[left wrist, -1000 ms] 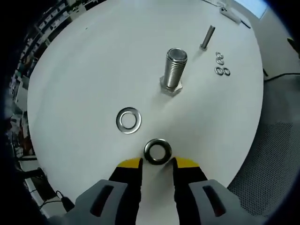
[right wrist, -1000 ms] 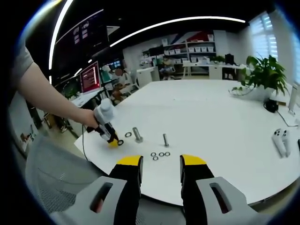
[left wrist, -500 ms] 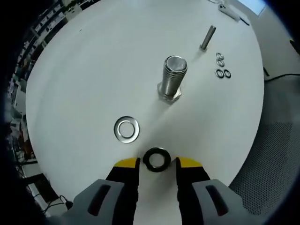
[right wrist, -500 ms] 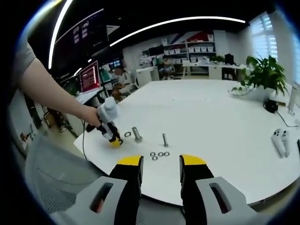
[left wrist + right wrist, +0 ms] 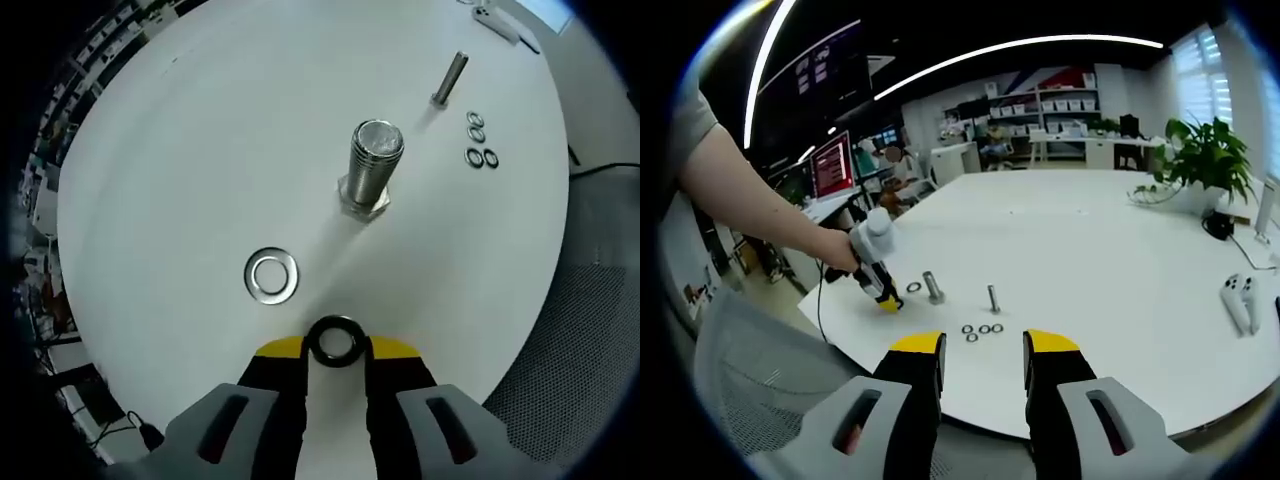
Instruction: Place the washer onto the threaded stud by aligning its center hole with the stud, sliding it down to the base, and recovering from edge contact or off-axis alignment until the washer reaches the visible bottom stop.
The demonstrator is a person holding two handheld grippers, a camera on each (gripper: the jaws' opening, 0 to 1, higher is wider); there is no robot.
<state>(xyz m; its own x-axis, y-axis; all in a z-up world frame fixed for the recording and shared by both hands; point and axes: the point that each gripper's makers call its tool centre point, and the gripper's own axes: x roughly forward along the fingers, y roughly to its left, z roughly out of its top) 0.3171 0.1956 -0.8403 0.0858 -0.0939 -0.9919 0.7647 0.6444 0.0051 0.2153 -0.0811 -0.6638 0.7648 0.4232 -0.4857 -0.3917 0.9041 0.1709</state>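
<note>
Round white worktop (image 5: 200,150); slim plain steel bolt (image 5: 448,80) standing far beyond the fingers, four small steel rings (image 5: 478,142) clustered beside it. Leafy green potted plant (image 5: 1205,155) and white handheld controller (image 5: 1237,302) far right of the fingers.

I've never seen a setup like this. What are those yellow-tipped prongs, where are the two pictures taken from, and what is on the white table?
The prongs are handheld grippers; a person holds one in each hand, with a camera on each. In the left gripper view, the left gripper has closed on a dark washer. Ahead on the white table stand a large threaded stud and a thinner bolt, with a silver washer and small rings lying flat. The right gripper hangs open, holding nothing, and watches from farther back.
</note>
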